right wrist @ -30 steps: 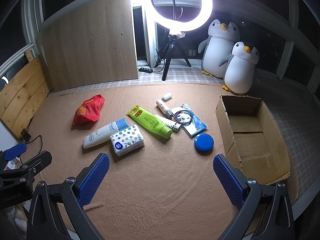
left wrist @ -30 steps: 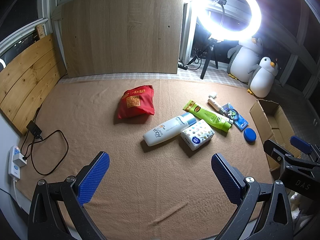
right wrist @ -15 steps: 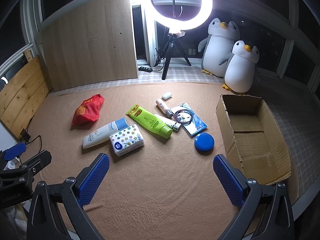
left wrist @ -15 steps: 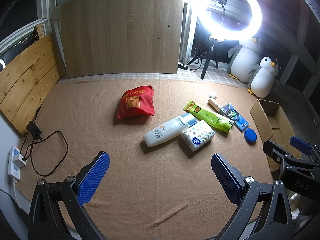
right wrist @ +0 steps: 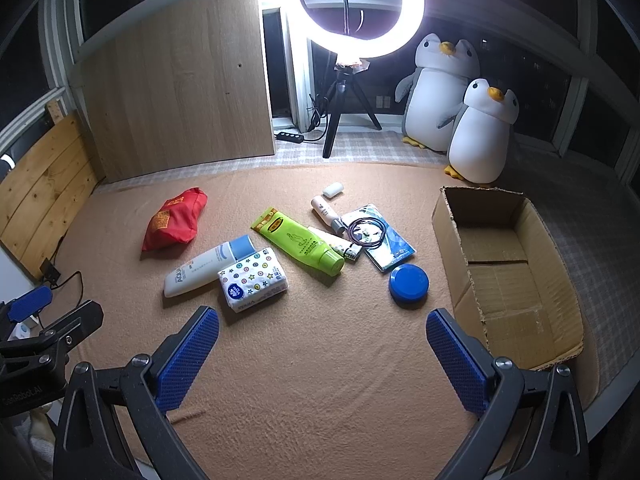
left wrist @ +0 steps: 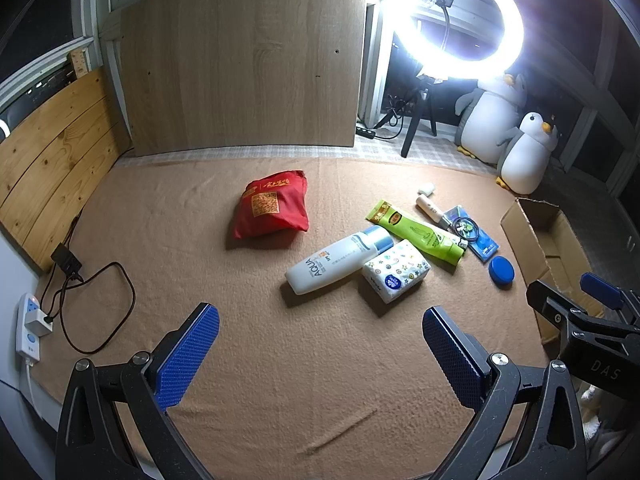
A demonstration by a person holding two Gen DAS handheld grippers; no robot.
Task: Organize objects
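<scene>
Tool fingers gape; box far corner cropped.

Right gripper jaws wide apart, empty, above blanket, blue lid nr cardboard box

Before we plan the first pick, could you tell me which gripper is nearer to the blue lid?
Right. The right gripper hovers just short of the blue lid, which lies ahead near its right finger. The left gripper sits farther left, the lid off beyond its right finger.
</scene>
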